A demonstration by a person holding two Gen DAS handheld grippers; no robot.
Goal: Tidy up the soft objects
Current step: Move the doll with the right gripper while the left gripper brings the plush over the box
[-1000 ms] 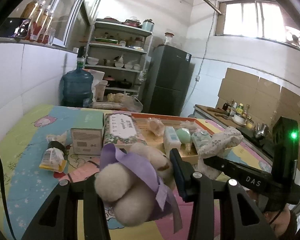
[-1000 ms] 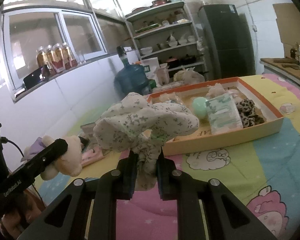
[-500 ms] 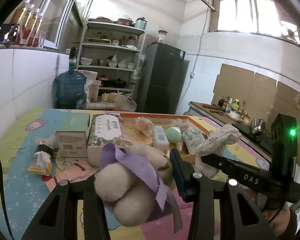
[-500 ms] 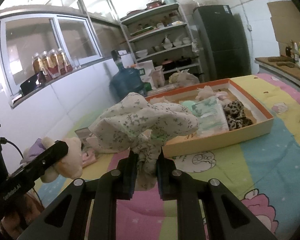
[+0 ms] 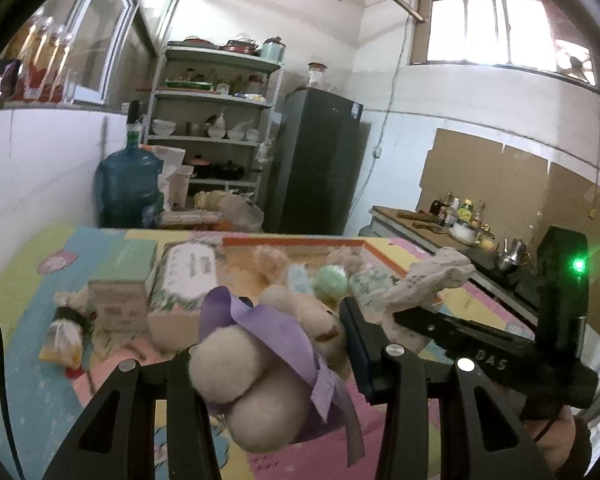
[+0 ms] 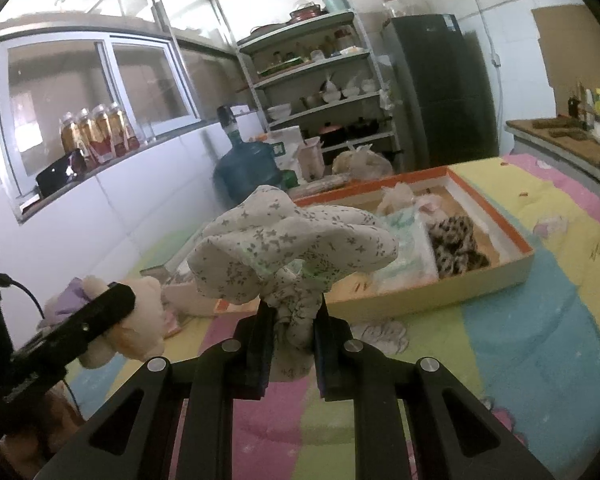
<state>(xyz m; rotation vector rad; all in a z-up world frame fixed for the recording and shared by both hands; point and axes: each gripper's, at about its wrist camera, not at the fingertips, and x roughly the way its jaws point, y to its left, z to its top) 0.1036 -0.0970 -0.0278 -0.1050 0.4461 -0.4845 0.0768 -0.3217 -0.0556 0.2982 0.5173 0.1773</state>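
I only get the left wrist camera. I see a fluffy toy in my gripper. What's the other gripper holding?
Observer: The right gripper is shut on a flowery cloth, bunched above its fingers.
Operator: Is there spotty stuff in the tray? Mine's blurry.
Observer: Yes, a leopard-print fabric lies inside the orange-rimmed tray, near its right wall.
Operator: What's on the window ledge?
Observer: Bottles of amber liquid, standing in a row.
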